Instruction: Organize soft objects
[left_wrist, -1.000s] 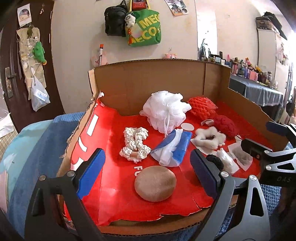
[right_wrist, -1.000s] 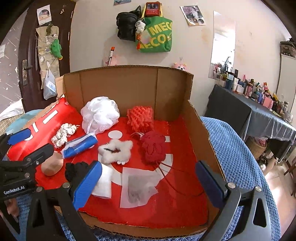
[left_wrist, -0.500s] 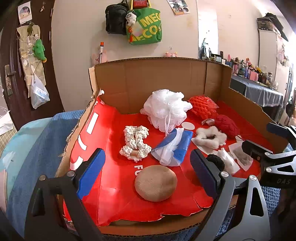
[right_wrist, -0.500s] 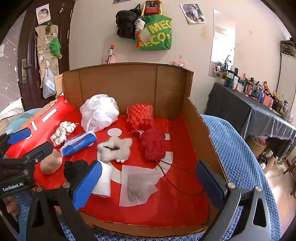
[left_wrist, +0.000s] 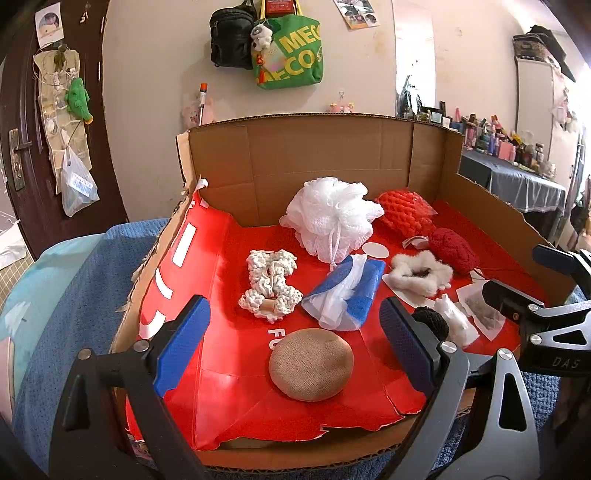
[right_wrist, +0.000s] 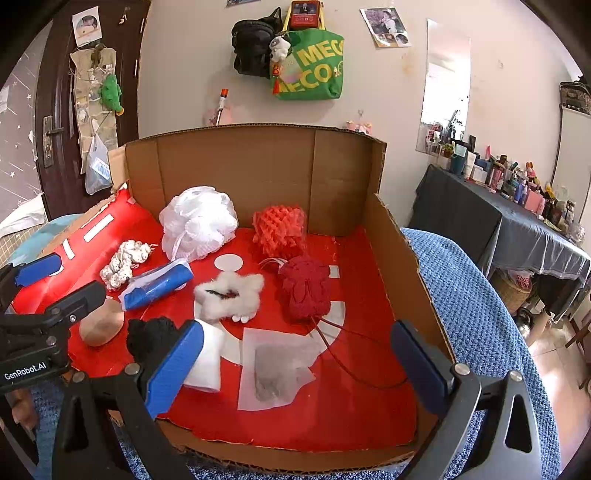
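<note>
A cardboard box (left_wrist: 325, 155) (right_wrist: 258, 162) with a red floor holds several soft objects. A tan round puff (left_wrist: 311, 363) (right_wrist: 100, 326) lies nearest, framed between the fingers of my open left gripper (left_wrist: 295, 347). Behind it lie a cream knitted piece (left_wrist: 271, 282), a blue and white pouch (left_wrist: 343, 293), a white mesh pouf (left_wrist: 330, 218) (right_wrist: 199, 221), an orange-red net sponge (left_wrist: 404, 212) (right_wrist: 280, 225), a dark red knit (right_wrist: 304, 288) and white fluffy fur (right_wrist: 229, 295). My right gripper (right_wrist: 295, 363) hangs open and empty over the box's front edge, above a clear sachet (right_wrist: 275, 373).
A black knitted ball (right_wrist: 153, 332) and a white folded pad (right_wrist: 207, 358) sit by the right gripper's left finger. A red string (right_wrist: 354, 365) trails from the dark red knit. The box rests on a blue blanket (right_wrist: 469, 295). A cluttered dark table (right_wrist: 517, 221) stands right.
Both cameras have shifted very slightly, so the box sits a touch lower in the left wrist view. Both grippers stay open and no object has moved.
</note>
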